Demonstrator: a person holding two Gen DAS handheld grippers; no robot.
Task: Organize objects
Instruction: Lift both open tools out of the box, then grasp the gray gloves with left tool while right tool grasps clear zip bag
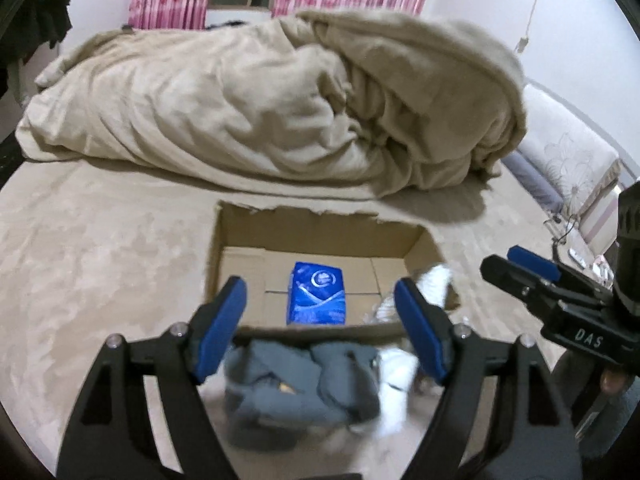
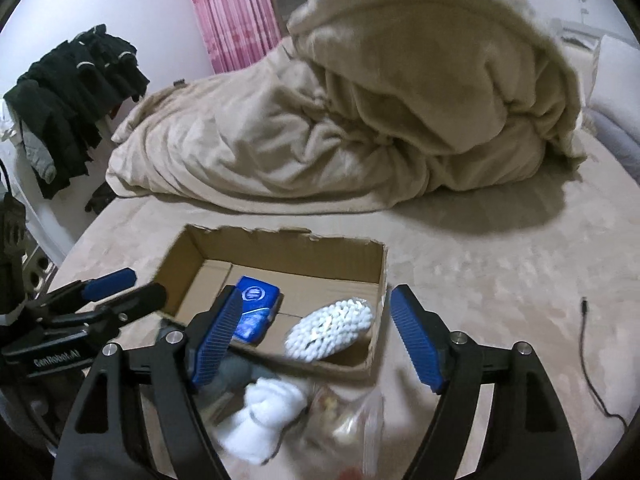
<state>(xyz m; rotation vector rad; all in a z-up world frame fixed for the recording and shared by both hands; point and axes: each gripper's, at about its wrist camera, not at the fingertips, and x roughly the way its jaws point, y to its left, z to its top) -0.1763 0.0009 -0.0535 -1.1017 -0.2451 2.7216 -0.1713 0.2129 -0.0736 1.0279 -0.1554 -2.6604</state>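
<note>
An open cardboard box (image 1: pixel 236 236) (image 2: pixel 180 248) sits on the beige bed. Inside it lie a blue packet (image 1: pixel 316 294) (image 2: pixel 254 314) and a round tub of cotton swabs (image 2: pixel 330 330), the tub leaning in the right corner. In front of the box lie a grey cloth bundle (image 1: pixel 300 384) (image 2: pixel 236 372), a white rolled cloth (image 2: pixel 266 412) (image 1: pixel 394 368) and a clear plastic bag (image 2: pixel 348 424). My left gripper (image 1: pixel 320 336) is open and empty above the grey bundle. My right gripper (image 2: pixel 316 340) is open and empty above the white cloth and bag.
A heaped beige duvet (image 1: pixel 260 112) (image 2: pixel 360 120) fills the far half of the bed. Dark clothes (image 2: pixel 76 92) hang at the left. A black cable (image 2: pixel 592 360) lies on the bed at the right. Pillows (image 1: pixel 568 152) lie at the right edge.
</note>
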